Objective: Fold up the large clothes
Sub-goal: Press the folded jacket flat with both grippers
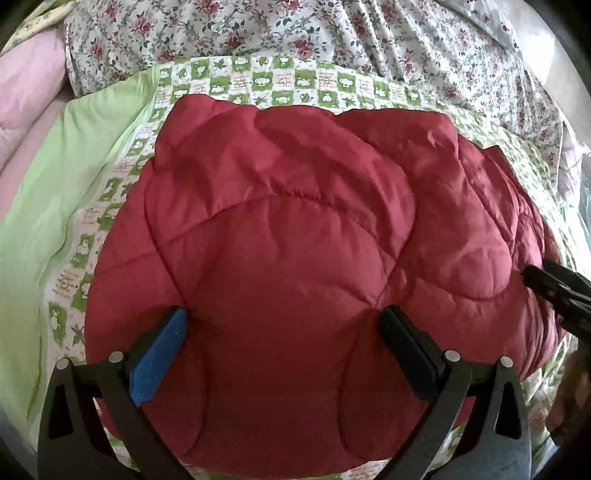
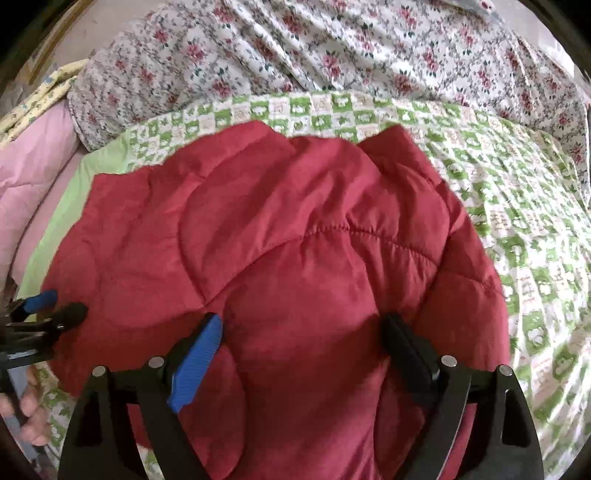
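Note:
A red quilted puffy jacket (image 1: 288,236) lies folded in a bundle on a green-and-white patterned sheet (image 1: 258,85). It also fills the right wrist view (image 2: 288,240). My left gripper (image 1: 284,321) hovers over the jacket's near part, jaws wide apart and empty. My right gripper (image 2: 303,328) is over the jacket too, jaws wide apart and empty. The right gripper shows at the right edge of the left wrist view (image 1: 554,291). The left gripper shows at the left edge of the right wrist view (image 2: 48,310).
A floral quilt (image 1: 295,29) is bunched along the far side of the bed. A pink blanket (image 1: 26,92) lies at the far left. A plain light-green cloth (image 1: 55,192) lies left of the jacket. The patterned sheet (image 2: 517,229) stretches right of the jacket.

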`<state>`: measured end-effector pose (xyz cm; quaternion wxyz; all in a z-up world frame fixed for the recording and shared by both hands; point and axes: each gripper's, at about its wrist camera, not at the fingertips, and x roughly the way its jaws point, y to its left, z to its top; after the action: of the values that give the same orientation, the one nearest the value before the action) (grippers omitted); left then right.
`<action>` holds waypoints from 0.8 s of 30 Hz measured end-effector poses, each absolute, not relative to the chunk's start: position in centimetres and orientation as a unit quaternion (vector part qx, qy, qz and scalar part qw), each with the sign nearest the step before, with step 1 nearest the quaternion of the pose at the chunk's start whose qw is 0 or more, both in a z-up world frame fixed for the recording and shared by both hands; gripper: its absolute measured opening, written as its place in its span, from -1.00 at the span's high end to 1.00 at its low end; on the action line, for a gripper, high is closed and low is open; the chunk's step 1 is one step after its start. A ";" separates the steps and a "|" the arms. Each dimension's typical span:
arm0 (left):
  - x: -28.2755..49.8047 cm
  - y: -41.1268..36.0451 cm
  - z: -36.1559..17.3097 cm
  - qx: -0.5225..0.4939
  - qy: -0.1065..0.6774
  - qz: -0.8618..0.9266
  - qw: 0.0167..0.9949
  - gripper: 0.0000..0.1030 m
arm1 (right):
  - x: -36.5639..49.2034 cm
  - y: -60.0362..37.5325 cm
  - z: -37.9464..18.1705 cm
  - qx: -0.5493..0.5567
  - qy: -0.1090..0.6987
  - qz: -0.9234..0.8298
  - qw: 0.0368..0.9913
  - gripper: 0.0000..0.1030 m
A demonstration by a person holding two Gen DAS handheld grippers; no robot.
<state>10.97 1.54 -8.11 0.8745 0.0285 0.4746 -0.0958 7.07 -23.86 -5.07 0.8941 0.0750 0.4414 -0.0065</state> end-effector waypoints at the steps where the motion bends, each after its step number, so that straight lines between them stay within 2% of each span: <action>1: 11.0 1.5 -8.1 0.027 0.475 -0.096 0.874 -1.00 | 6.7 -23.8 -4.9 0.072 0.441 -0.007 0.895 -0.72; 8: 10.7 1.5 -8.3 0.027 0.472 -0.097 0.876 -1.00 | 6.2 -25.0 -7.4 0.084 0.464 -0.009 0.882 -0.74; 24: 10.6 1.6 -9.0 0.029 0.466 -0.099 0.879 -1.00 | 6.2 -25.0 -7.7 0.083 0.466 -0.009 0.881 -0.79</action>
<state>10.61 1.57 -8.97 0.8788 0.0293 0.4659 -0.0989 6.21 -25.03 -7.74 0.8810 0.0833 0.4656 -0.0090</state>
